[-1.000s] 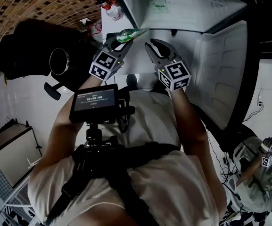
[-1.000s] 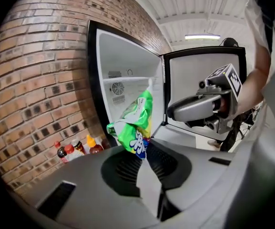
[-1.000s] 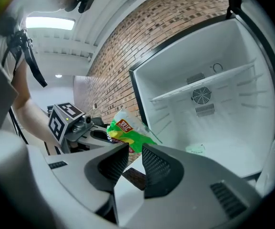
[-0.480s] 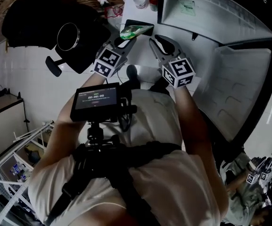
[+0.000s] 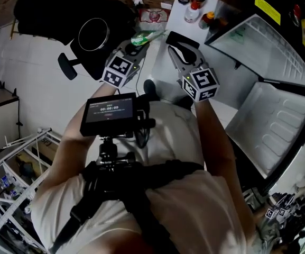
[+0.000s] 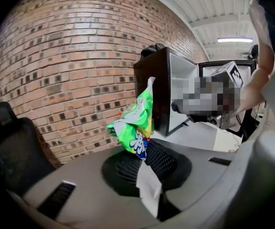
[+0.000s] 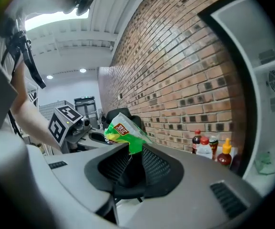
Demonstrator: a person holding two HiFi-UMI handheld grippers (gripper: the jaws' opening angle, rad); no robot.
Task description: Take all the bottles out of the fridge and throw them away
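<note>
Gaping right tongs' (image 7: 134, 154) view adds sauce bottles (image 7: 205, 148); left tongs (image 6: 145, 152) clamp green bottle (image 6: 137, 123).

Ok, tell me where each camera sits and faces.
Head view: on the person's head, looking steeply down at torso, both arms, left tongs, right tongs and open fridge.
Left gripper view: rides the left tongs, facing the brick wall; jaws clamp a green bottle.
Right gripper view: rides the right tongs, facing brick wall and sauce bottles; jaws apart, empty.
Shared: all show the green bottle.

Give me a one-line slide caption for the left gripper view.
Left gripper clamps a crumpled green bottle, with a brick wall behind.
</note>
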